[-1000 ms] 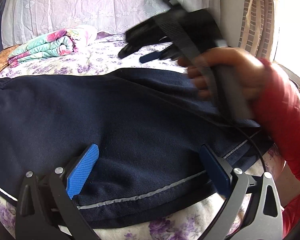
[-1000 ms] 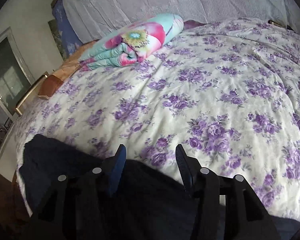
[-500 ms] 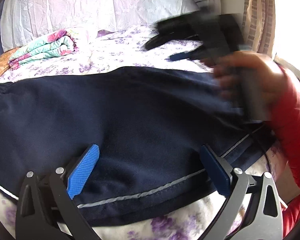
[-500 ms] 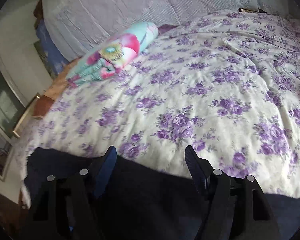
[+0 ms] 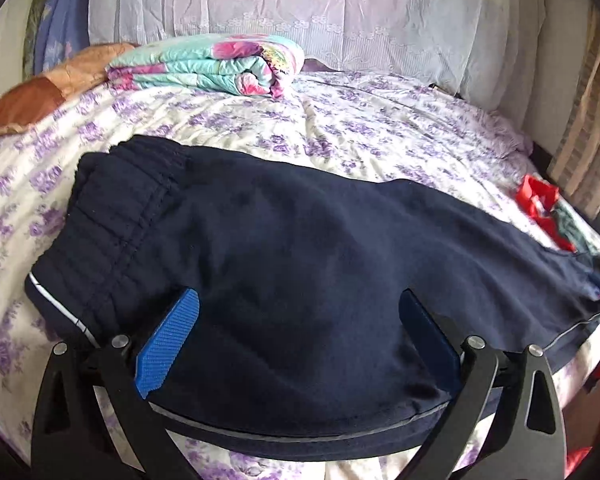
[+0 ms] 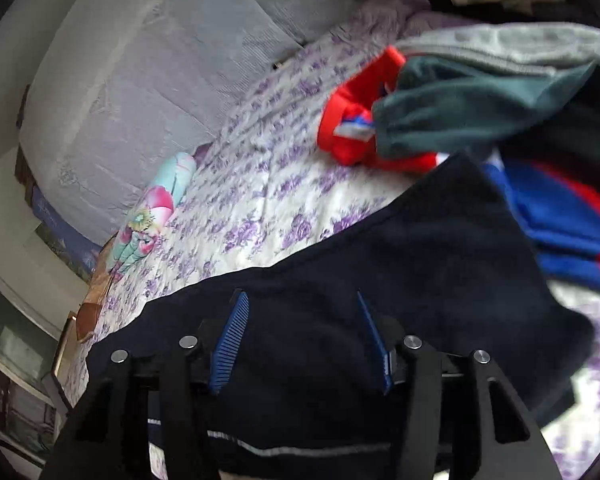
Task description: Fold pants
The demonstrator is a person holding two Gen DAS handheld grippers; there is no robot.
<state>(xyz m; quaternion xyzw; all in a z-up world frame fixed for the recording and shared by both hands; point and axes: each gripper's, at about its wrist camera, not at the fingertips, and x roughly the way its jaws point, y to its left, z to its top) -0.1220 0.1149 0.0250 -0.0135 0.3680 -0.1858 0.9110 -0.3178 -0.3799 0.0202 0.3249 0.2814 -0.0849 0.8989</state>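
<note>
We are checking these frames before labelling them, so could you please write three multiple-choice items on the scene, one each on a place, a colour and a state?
1. Where does the rolled floral quilt lie?
A. On the pants
B. Near the head of the bed, apart from the pants
C. On the floor

2. What colour are the pants?
A. Dark navy
B. Red
C. Grey

3. How does the left gripper stand?
A. Shut on the waistband
B. Shut on the quilt
C. Open over the pants

Answers:
1 B: bare bedsheet separates them.
2 A: navy cloth with a pale side stripe.
3 C: the blue pads sit wide apart.
</note>
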